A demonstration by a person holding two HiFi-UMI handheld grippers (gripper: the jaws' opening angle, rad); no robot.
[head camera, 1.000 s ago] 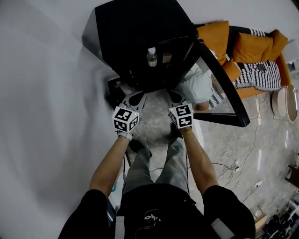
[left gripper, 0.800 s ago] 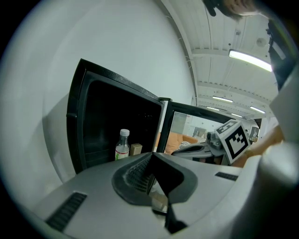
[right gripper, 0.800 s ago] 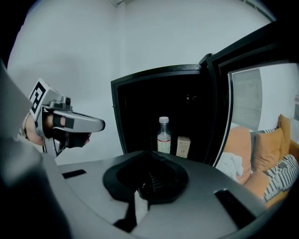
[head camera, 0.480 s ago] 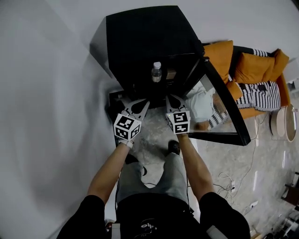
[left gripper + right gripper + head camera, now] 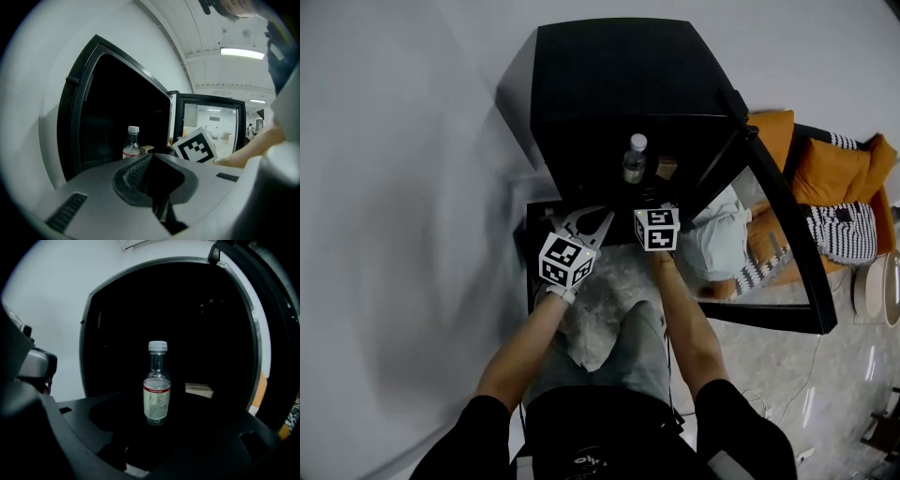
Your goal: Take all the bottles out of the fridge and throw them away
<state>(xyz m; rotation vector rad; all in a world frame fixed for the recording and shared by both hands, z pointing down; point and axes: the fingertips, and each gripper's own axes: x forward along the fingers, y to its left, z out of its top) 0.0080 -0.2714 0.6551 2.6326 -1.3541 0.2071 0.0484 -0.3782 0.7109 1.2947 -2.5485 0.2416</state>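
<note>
Your right gripper (image 5: 652, 208) stands wide open and holds nothing. The bottle (image 5: 157, 385) is upright on the shelf inside the fridge (image 5: 619, 84), straight ahead of the jaws and not yet between the pads. Your left gripper (image 5: 598, 217) is closed on nothing and waits at the fridge's mouth.

The likeliest slip is a knock. The bottle is tall, narrow and looks nearly empty, so a jaw tip that meets it before you close would probably tip it or push it deeper into the dark. If you close high on the neck it may swing, so take the labelled body. The box (image 5: 198, 389) lies near the bottle's right (it could be dragged along), and the door (image 5: 778, 234) hangs open beside your right arm.

A second ago both grippers hung over the floor, short of the fridge. Since then they have moved in and down, and the right jaws, then shut, have just been opening, with nothing between them.
</note>
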